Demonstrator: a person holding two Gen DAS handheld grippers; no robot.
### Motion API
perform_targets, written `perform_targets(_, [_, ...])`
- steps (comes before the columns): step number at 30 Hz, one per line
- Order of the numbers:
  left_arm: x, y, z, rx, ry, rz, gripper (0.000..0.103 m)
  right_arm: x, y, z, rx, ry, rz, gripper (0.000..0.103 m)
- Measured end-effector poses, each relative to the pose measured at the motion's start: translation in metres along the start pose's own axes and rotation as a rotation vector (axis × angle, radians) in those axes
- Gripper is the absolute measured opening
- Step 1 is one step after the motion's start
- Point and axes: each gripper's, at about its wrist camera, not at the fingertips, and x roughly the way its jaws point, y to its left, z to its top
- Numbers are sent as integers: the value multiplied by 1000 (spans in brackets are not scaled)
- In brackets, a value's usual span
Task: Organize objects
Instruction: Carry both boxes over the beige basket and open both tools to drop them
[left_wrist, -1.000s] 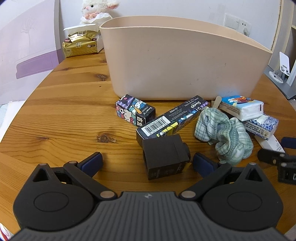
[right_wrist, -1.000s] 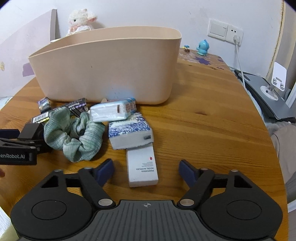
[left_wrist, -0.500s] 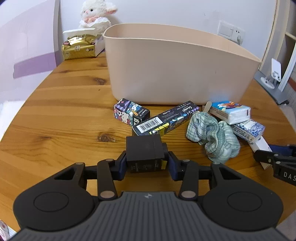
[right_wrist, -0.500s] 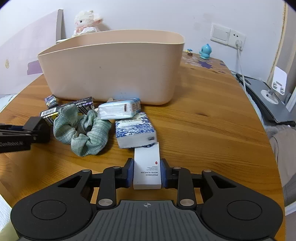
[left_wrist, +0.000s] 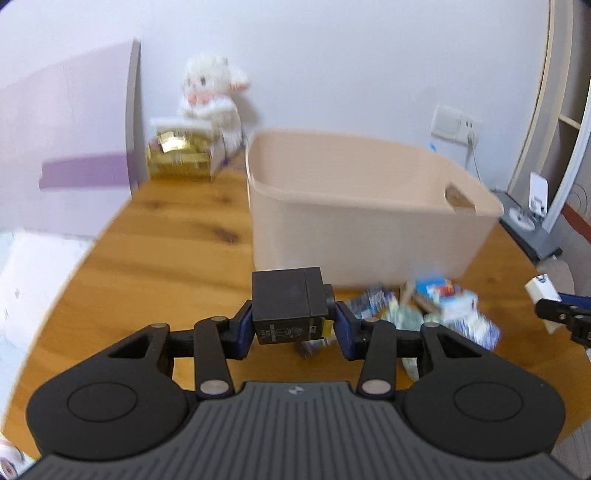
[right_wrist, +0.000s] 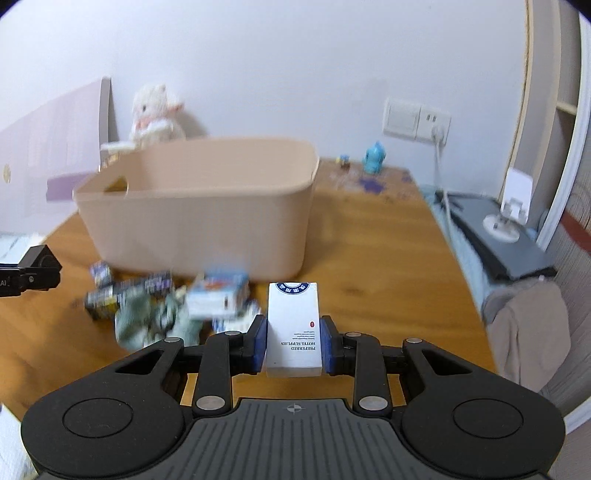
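Two small boxes are up off the wooden counter (left_wrist: 155, 258), one in each gripper. The left gripper (left_wrist: 293, 325) has its blue fingers (left_wrist: 243, 326) clenched on a black square box (left_wrist: 288, 306). The pads press on both sides of it. The right gripper (right_wrist: 293, 341) has its blue fingers (right_wrist: 258, 341) clenched on a white flat cardboard box with small print (right_wrist: 293, 325). That box stands up on its end between the pads.

From the left wrist view, the big beige plastic tub (left_wrist: 362, 206) sits at 12 o'clock from the black box, a bit behind it. Its top is open and it has a cut-out handle at one end. The pile of loose things (left_wrist: 436, 310) lies at 3 o'clock from the black box, just in front of the tub. The pile is blurry. From the right wrist view it shows a green crumpled cloth (right_wrist: 147, 317), a long dark printed box (right_wrist: 125, 295) and a blue and white tissue pack (right_wrist: 218, 295), all close together at 9 o'clock from the white box.

Far back at 11 o'clock from the tub, a white fluffy toy lamb (left_wrist: 210, 96) sits by the wall, with a shiny gold packet (left_wrist: 177, 155) in front of it. A small blue toy figure (right_wrist: 375, 157) stands on the counter under the white wall socket (right_wrist: 417, 120).
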Motion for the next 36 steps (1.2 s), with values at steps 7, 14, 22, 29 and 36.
perform_targets(7, [1, -9, 48, 48, -107, 16, 47, -7, 6, 47, -1, -116, 19, 28])
perform_targets(14, [38, -17, 91, 54, -109, 41, 47, 14, 13, 91, -22, -165, 31, 28])
perform_targets(22, [96, -34, 117, 131, -32, 91, 47, 63, 18, 124, -52, -96, 18, 28])
perform_targets(29, [154, -52, 109, 198, 117, 94, 47, 118, 34, 127, -112, 56, 13, 28])
perform_targets(36, [178, -54, 103, 181, 232, 46, 47, 149, 48, 119, -161, 160, -1, 28])
